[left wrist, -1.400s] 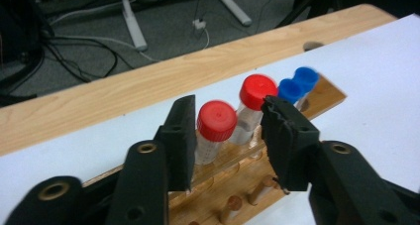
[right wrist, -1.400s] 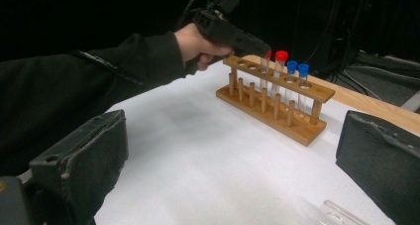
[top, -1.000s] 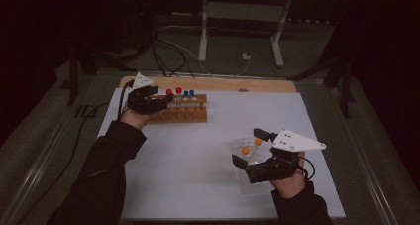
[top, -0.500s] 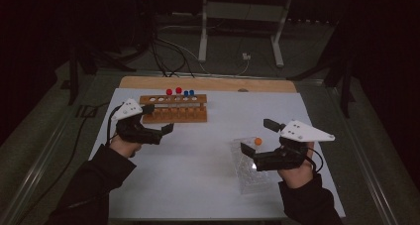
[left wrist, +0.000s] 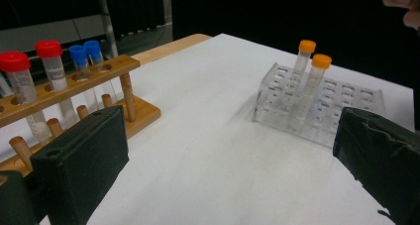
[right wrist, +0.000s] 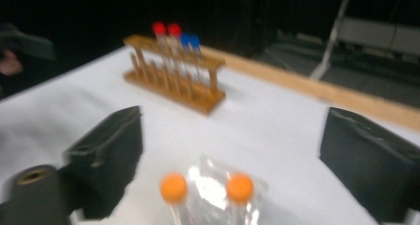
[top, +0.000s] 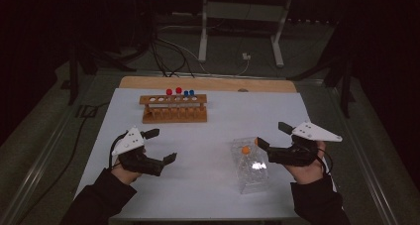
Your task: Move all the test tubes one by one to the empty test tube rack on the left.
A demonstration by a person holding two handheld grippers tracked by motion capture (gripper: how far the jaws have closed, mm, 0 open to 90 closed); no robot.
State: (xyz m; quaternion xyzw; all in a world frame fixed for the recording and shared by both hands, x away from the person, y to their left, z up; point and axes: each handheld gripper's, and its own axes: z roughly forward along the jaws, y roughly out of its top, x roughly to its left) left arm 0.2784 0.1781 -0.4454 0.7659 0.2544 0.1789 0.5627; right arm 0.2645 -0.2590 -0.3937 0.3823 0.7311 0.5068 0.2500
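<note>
A wooden rack (top: pixel 173 109) at the far left of the white table holds two red-capped tubes (left wrist: pixel 15 62) and two blue-capped tubes (left wrist: pixel 84 51). A clear plastic rack (top: pixel 251 166) near the right holds two orange-capped tubes (top: pixel 245 149). My left gripper (top: pixel 160 145) hovers over the near left of the table. Its jaws have just been opening and stand open with nothing between them (left wrist: pixel 230 173). My right gripper (top: pixel 273 136) sits just right of the clear rack. Its jaws have just been closing; the orange caps (right wrist: pixel 174 188) lie low in the gap, untouched.
A bare wooden strip (top: pixel 208 83) runs along the table's far edge. Beyond it are cables and a metal stand (top: pixel 203 31) on a dark floor. White tabletop (top: pixel 208 140) stretches between the two racks.
The left hand left the wooden rack and came back to the near left, jaws now wide. The right hand slid a little to the right of the clear rack.
</note>
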